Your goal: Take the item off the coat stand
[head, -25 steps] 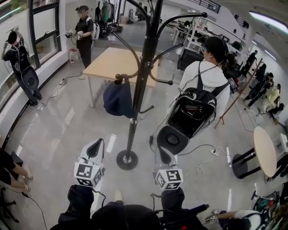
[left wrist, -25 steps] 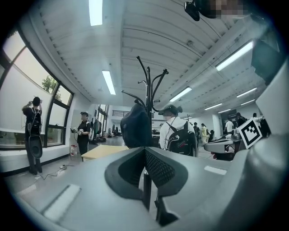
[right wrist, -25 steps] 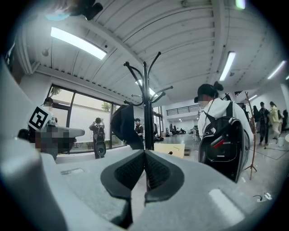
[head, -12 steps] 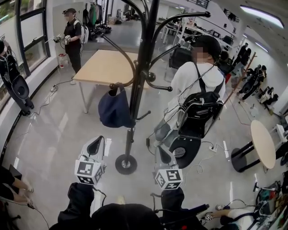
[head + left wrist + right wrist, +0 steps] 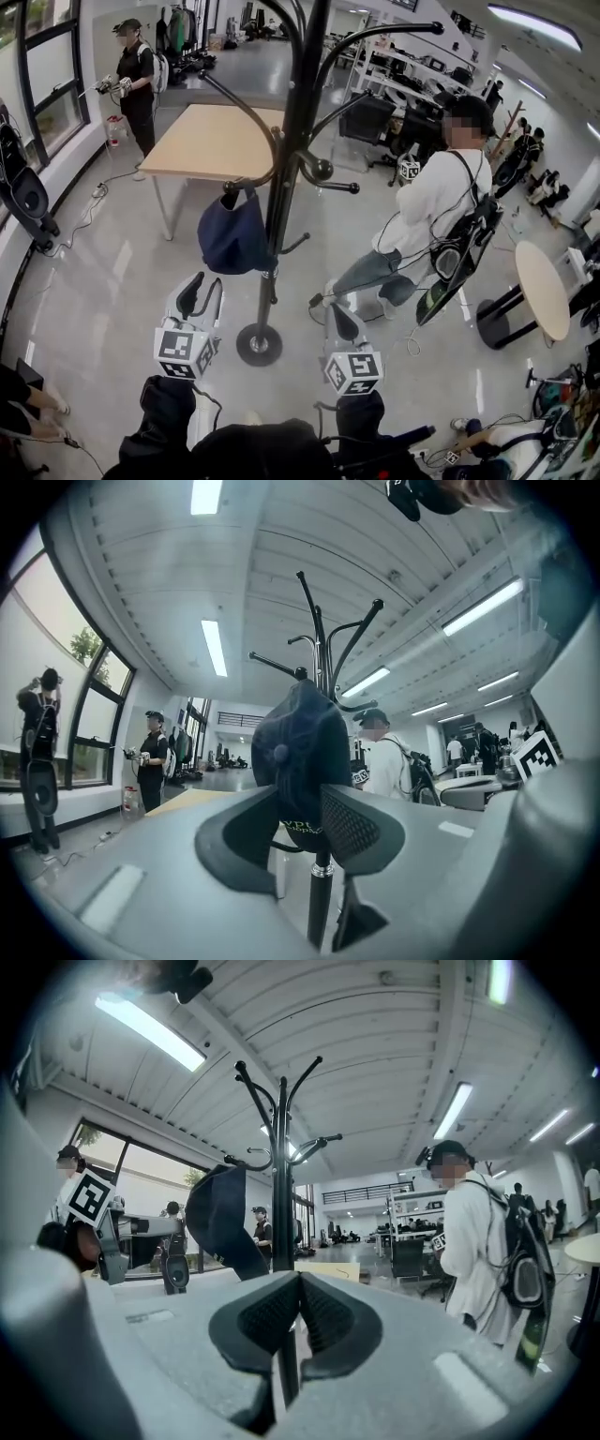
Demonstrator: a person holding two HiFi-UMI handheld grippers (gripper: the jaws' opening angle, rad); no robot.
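In front of the person, a black coat stand (image 5: 281,187) rises from the shiny floor (image 5: 112,281). A dark blue cap (image 5: 230,234) hangs from a low hook (image 5: 234,186) on its left. The left gripper (image 5: 192,292) points level at the cap, and its jaws have just opened partway with nothing between them. The right gripper (image 5: 339,319) has its jaws closed together, empty. The left one looks readied for the grab, but the cap is not yet reached.
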